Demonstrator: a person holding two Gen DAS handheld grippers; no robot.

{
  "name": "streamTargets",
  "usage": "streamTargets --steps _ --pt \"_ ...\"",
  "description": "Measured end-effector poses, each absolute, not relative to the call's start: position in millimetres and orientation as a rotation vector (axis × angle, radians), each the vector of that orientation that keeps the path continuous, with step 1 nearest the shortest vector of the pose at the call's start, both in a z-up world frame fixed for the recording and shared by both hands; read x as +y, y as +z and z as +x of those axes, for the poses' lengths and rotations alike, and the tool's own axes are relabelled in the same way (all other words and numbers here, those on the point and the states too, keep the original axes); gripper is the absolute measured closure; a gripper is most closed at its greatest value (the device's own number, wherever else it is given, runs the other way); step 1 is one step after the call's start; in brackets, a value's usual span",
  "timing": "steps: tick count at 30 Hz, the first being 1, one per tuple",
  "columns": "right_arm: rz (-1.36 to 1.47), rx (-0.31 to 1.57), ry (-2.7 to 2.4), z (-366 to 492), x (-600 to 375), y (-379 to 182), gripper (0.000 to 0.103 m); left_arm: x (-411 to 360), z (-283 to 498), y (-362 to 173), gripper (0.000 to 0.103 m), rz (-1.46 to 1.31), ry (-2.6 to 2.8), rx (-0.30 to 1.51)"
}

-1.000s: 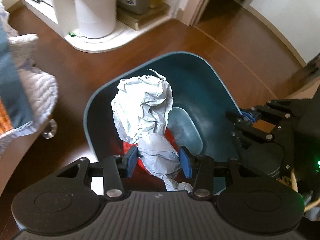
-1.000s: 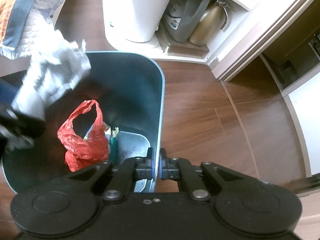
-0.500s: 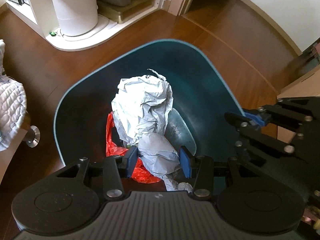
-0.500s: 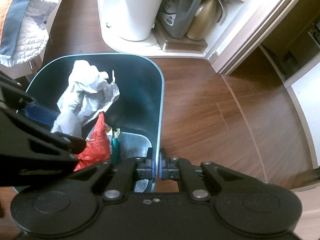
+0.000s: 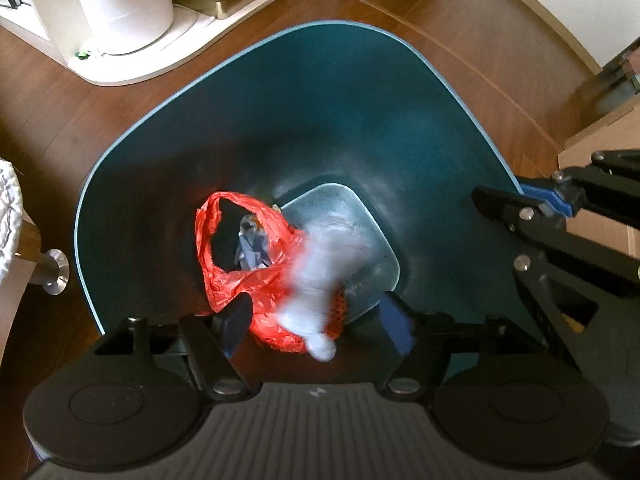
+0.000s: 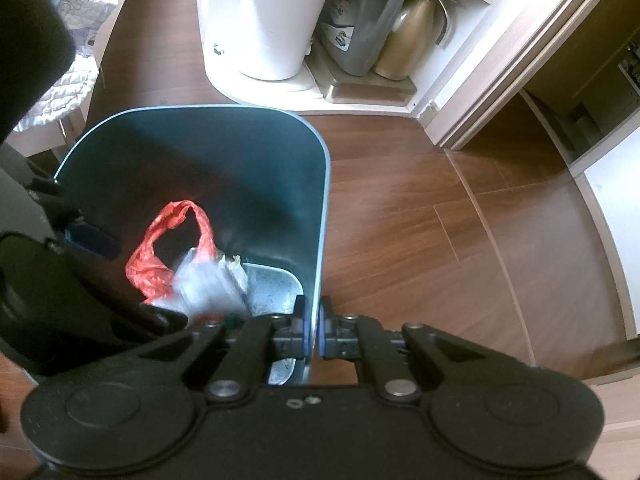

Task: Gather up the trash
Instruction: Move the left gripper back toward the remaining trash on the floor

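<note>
Now left tool (image 5: pixel 316 322), jaws just spread, frees blurred paper (image 5: pixel 320 276); right tool (image 6: pixel 311 332) pinches bin rim (image 6: pixel 326 200).

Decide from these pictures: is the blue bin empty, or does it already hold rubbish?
Not empty. The blue bin holds a red plastic bag near its bottom, and a blurred white crumpled paper is dropping in below the open left gripper.
</note>
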State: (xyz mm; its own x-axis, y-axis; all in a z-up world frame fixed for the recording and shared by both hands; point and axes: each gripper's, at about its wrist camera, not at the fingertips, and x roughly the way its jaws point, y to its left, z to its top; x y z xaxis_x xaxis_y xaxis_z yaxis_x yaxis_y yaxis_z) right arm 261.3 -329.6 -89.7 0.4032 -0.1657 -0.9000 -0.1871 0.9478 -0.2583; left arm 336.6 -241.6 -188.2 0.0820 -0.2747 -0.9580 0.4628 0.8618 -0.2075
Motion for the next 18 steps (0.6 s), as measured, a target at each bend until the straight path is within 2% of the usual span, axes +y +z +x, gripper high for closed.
streamTargets --steps 8,14,18 --pt "-0.343 1.166 0.008 263.5 -327.8 -92.2 0.099 -208.5 326.6 -167.6 0.033 0.129 -0.546 1.338" --pt "-0.338 1.173 0.010 263.8 -328.8 -92.9 0.098 -143.4 308.0 -147.6 0.033 0.064 -0.440 1.316" --pt "-0.317 1.186 0.004 266.7 -333.6 -94.3 0.098 -88.6 297.7 -158.5 0.033 0.067 -0.288 1.339"
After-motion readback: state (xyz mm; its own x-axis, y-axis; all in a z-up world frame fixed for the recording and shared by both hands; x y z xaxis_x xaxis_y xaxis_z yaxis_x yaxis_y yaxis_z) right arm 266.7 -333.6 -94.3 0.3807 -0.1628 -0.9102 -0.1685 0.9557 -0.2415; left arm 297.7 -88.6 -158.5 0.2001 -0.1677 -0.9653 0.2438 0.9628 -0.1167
